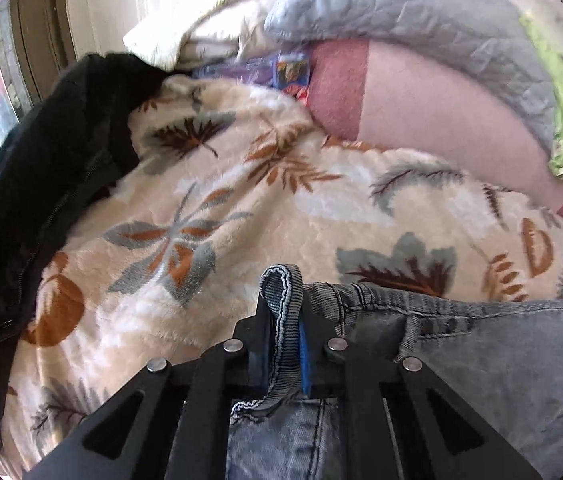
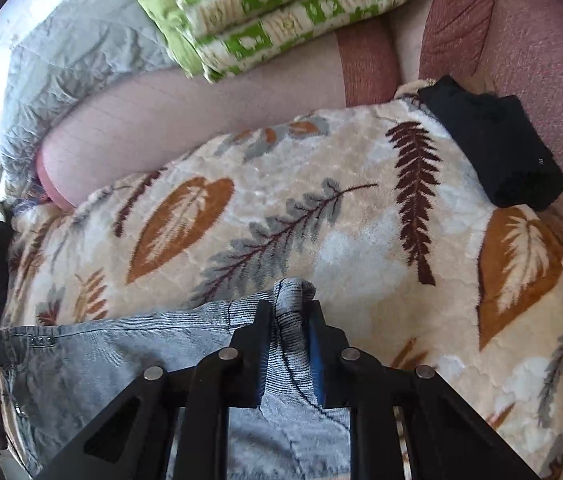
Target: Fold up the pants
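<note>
Both grippers tilt steeply downward over a cream leaf-patterned blanket [image 1: 241, 208], each entering from the bottom centre of its own frame. The left gripper [image 1: 283, 312] has its jaws closed on a folded edge of the grey-blue denim pants [image 1: 501, 344], a loop of hem poking up between the fingers. The right gripper [image 2: 291, 320] likewise has its jaws clamped on a bunched denim edge. In the left view the pants stretch toward the lower right; in the right view toward the lower left. A black garment [image 1: 33, 184] lies at the left edge of the left view.
</note>
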Demonstrator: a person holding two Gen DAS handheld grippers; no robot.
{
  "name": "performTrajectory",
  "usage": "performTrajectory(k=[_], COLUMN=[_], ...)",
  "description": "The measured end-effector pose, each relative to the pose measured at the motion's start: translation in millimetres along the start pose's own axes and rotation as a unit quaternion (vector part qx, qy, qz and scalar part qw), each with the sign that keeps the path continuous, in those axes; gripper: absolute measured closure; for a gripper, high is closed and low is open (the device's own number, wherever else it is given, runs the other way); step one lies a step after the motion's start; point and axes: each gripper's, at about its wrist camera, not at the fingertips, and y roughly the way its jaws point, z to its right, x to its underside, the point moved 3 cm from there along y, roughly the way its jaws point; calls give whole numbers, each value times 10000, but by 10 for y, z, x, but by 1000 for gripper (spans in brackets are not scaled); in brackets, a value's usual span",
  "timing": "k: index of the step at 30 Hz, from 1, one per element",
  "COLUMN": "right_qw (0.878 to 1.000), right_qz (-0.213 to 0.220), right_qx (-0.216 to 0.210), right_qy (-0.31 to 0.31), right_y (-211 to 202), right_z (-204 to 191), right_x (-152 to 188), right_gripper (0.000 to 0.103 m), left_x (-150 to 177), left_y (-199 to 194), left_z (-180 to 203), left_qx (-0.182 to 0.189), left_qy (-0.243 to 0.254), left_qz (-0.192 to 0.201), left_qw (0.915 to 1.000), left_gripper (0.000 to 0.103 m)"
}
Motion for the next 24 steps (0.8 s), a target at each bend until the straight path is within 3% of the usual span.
performTrajectory(k=[6,11,16,18,20,22,24], right_qw=[9978,9949,9961,9978,9963,9957,9979], right_qz=[564,799,444,76,-511,-669,-415], right_qx=[-319,-585,-661,-521,-656,-644,-482], right_qy=[-137,-212,-379,-414,-235,-52,108], right_y=[-766,-1340,-1437,-1290,-1125,-1145,-1287], right_z=[-6,169,397,558,749,892,972], right_x=[304,984,1974,2358,2717,2884,2824], right_gripper=[86,86,85,82,80,69,53], left_x=[278,858,1541,1849,2043,2168,2134], left_y=[-855,-1410,-1503,-1397,-1358,-1343,-1463], left_z=[-61,-263,-445,-534,-621,-710,-778], left_qx=[235,438,626,696,662,583,307], left_qy=[29,25,134,304,390,530,564], left_qz=[653,869,523,33,-260,-573,-456], left_qw=[9976,9953,9966,9971,9967,9952,9969], left_gripper=[92,92,92,91,87,84,84])
